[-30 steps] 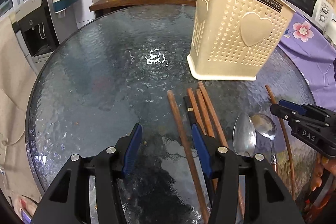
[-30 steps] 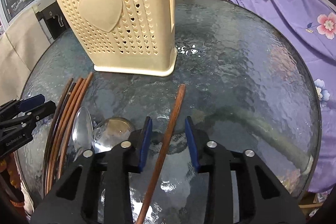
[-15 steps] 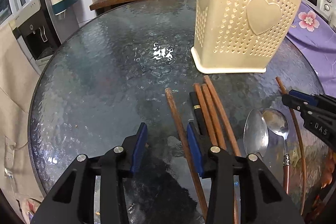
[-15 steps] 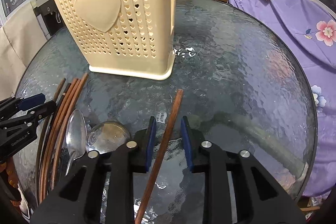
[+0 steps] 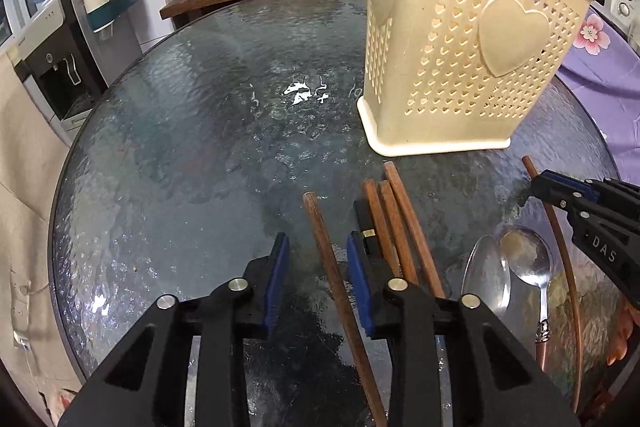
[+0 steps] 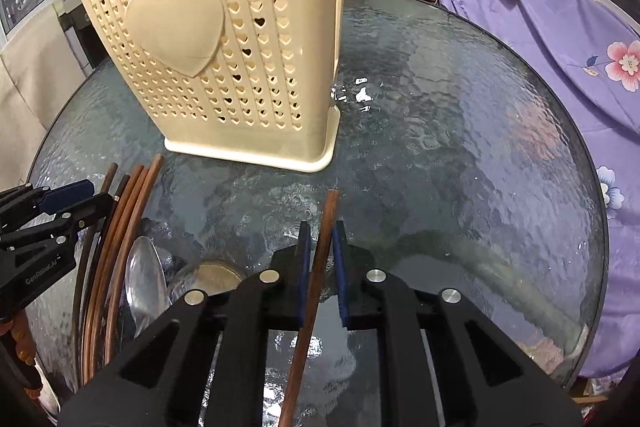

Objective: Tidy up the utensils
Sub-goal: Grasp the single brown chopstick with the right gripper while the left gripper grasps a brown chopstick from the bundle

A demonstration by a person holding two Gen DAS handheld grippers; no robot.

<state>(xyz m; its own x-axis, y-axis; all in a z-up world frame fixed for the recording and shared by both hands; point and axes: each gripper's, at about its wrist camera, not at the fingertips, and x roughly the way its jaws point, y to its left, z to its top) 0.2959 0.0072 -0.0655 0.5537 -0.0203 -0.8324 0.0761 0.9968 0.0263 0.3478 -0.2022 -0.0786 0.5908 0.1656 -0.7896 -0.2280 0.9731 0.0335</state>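
While the brown chopsticks lay flat on the round glass table [image 5: 168,155], their long axes ran from the near edge toward the cream perforated utensil holder [image 5: 460,67], which stood upright on the glass just beyond their far tips. One single chopstick [image 5: 324,251] lay a little left of a close bundle of chopsticks [image 5: 400,227], and it passed between the blue pads of the left gripper [image 5: 316,251]. Those jaws had just been closing and stood narrow, yet a gap showed on each side of the stick, so the pads were not pressing it. Another chopstick [image 6: 320,259] lay apart on the right side of the table, tilted slightly, its far tip toward the holder's corner. The right gripper [image 6: 320,239] had just been closing too, and its pads stood nearly together, clamped against that stick. Two metal spoons [image 5: 504,267] lay side by side between the bundle and the right-hand chopstick, bowls toward the holder. From these angles the inside of the holder could not be seen. A purple flowered cloth [image 6: 560,39] hung beyond the table's right edge.
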